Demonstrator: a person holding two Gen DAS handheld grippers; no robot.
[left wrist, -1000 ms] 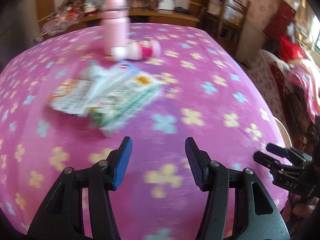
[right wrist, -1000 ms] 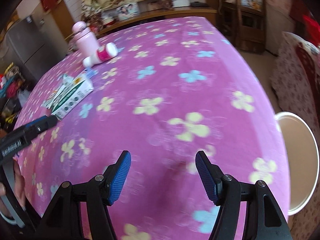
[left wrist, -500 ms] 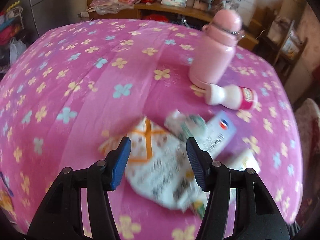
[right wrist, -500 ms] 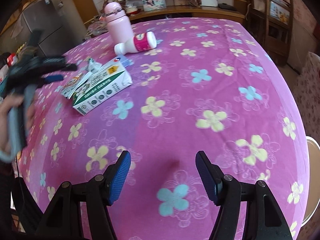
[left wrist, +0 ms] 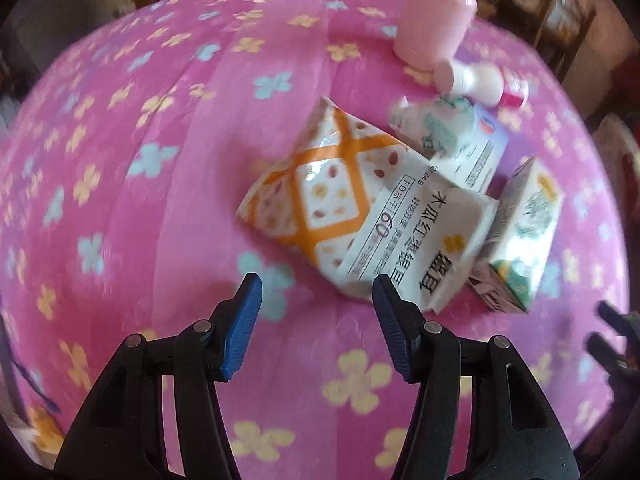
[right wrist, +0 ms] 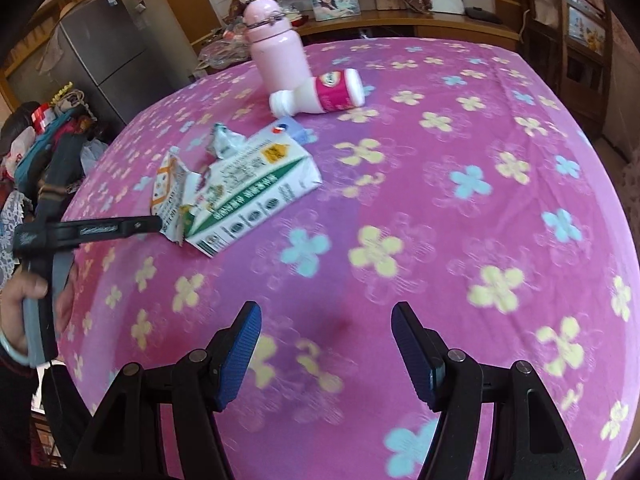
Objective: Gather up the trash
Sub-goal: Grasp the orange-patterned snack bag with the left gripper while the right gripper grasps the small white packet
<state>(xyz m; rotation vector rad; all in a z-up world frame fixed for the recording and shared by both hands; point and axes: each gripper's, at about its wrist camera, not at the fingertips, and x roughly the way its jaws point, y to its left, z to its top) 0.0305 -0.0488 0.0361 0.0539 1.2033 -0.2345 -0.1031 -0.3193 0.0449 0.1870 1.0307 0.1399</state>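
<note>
Left tool (left wrist: 316,290): parted, empty; snack wrapper (left wrist: 360,216) just beyond right pad. Right tool (right wrist: 326,320): parted, empty; milk carton (right wrist: 256,192) well apart, on desk (right wrist: 440,200).

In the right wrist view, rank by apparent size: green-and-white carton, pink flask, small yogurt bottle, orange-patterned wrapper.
1. Green-and-white carton, though it lies nearer the camera.
2. Pink flask.
3. Small yogurt bottle and orange-patterned wrapper: unsure, the wrapper is partly hidden by the carton.

White snack packet (left wrist: 404,236): "FD", "60", Chinese print, blurred, perhaps 木瓜红枣银耳.
</note>
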